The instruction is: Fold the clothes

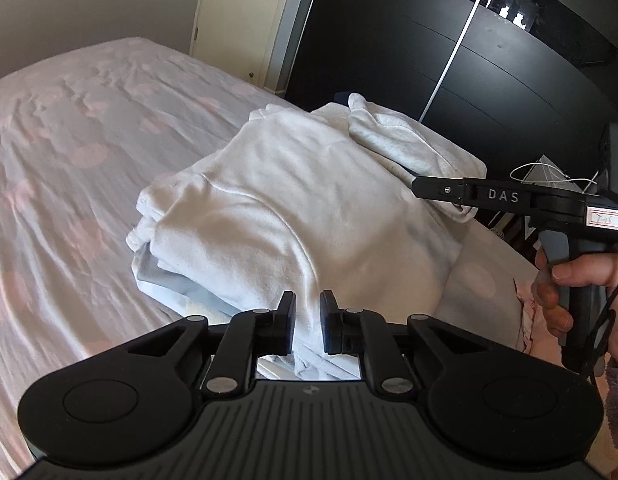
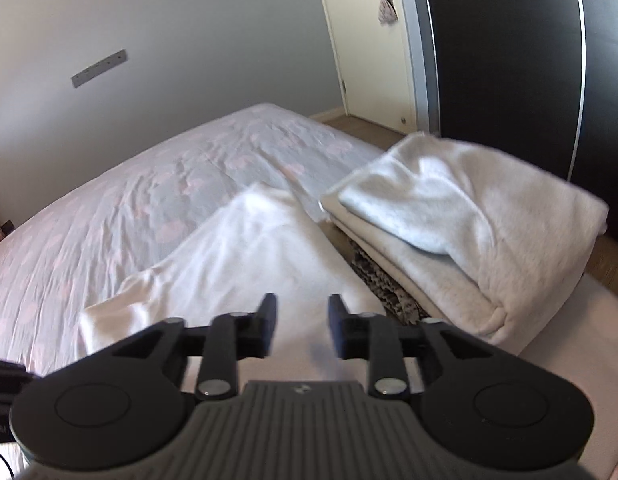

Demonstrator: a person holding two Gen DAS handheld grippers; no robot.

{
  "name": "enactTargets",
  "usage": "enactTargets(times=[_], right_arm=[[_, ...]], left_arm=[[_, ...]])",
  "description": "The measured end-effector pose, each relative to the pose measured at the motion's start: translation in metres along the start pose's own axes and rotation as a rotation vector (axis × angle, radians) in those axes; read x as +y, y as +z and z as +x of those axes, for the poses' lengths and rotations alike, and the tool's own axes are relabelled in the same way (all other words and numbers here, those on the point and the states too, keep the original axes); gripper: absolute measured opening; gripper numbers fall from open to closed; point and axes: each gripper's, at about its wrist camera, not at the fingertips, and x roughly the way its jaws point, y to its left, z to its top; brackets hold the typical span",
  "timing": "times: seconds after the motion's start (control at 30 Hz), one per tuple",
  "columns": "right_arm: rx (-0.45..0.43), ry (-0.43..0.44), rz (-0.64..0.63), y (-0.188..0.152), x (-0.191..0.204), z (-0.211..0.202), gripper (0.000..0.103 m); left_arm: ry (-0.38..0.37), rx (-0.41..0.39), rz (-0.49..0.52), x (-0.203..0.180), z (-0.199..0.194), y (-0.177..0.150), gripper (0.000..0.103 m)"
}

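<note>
A bedroom with a pale grey wall (image 2: 157, 40), a cream door (image 2: 373, 60) and a tall black wardrobe (image 1: 449, 52) crossed by 1 thin bright strip. Filling most of both views is 1 bed, its sheet (image 1: 69, 128) pale with faded pink round patches and many small creases. On the bed, at the edge nearest the wardrobe, sits 1 stack of folded white clothes (image 2: 477, 232), fleecy in texture, with a patterned dark layer just showing underneath in the right wrist view; how many pieces it holds cannot be told. Beside the stack, toward the middle of the bed, lies 1 white garment (image 2: 253, 248), spread fairly flat and partly folded. In the left wrist view a large white fleecy garment (image 1: 293, 208) is heaped over grey and pale layers. The left gripper (image 1: 307, 322) has its 2 fingers close together, pinching a fold of this white fabric between the pads. The right gripper (image 2: 302, 326) hangs above the flat garment with a clear gap between its fingers and nothing between them. In the left wrist view, 1 hand (image 1: 589, 292) grips its handle at the right edge.
</note>
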Motion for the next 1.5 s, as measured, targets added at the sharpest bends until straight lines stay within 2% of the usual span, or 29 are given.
enactTargets(times=[0.03, 0.1, 0.13, 0.17, 0.2, 0.43, 0.5, 0.67, 0.9, 1.13, 1.23, 1.33, 1.5], right_arm=[[-0.014, -0.006, -0.007, 0.0, 0.005, -0.008, 0.044], [-0.044, -0.031, -0.016, 0.0, 0.015, -0.026, 0.056], [-0.061, -0.042, -0.018, -0.001, 0.019, -0.034, 0.06], [-0.082, -0.046, -0.018, -0.001, 0.024, -0.043, 0.067], [-0.099, -0.058, -0.016, -0.002, 0.029, -0.051, 0.075], [-0.23, -0.143, -0.012, -0.015, 0.063, -0.102, 0.089], [-0.288, -0.189, -0.002, -0.024, 0.075, -0.118, 0.101], [-0.33, -0.244, -0.001, -0.04, 0.096, -0.149, 0.102], [-0.306, -0.265, 0.012, -0.062, 0.118, -0.166, 0.102], [-0.256, -0.28, -0.036, -0.093, 0.143, -0.156, 0.102], [-0.21, -0.282, -0.034, -0.106, 0.143, -0.147, 0.102], [-0.174, -0.282, -0.017, -0.117, 0.141, -0.139, 0.102], [-0.156, -0.279, -0.025, -0.123, 0.143, -0.133, 0.102]], left_arm=[[0.014, -0.012, 0.01, -0.002, -0.007, 0.0, 0.021], [0.037, -0.043, 0.015, -0.005, -0.021, 0.002, 0.027], [0.048, -0.058, 0.017, -0.006, -0.028, 0.002, 0.033], [0.059, -0.073, 0.018, -0.007, -0.035, 0.003, 0.041], [0.068, -0.093, 0.019, -0.009, -0.042, 0.004, 0.044], [0.139, -0.194, 0.023, -0.02, -0.084, 0.003, 0.059], [0.151, -0.217, 0.019, -0.022, -0.093, 0.001, 0.06], [0.197, -0.279, 0.023, -0.026, -0.113, -0.01, 0.071], [0.197, -0.274, 0.014, -0.026, -0.127, -0.029, 0.075], [0.216, -0.264, -0.017, -0.015, -0.121, -0.05, 0.076], [0.225, -0.272, -0.028, -0.011, -0.116, -0.057, 0.076], [0.228, -0.245, -0.04, -0.009, -0.108, -0.062, 0.076], [0.231, -0.232, -0.027, -0.012, -0.101, -0.066, 0.076]])
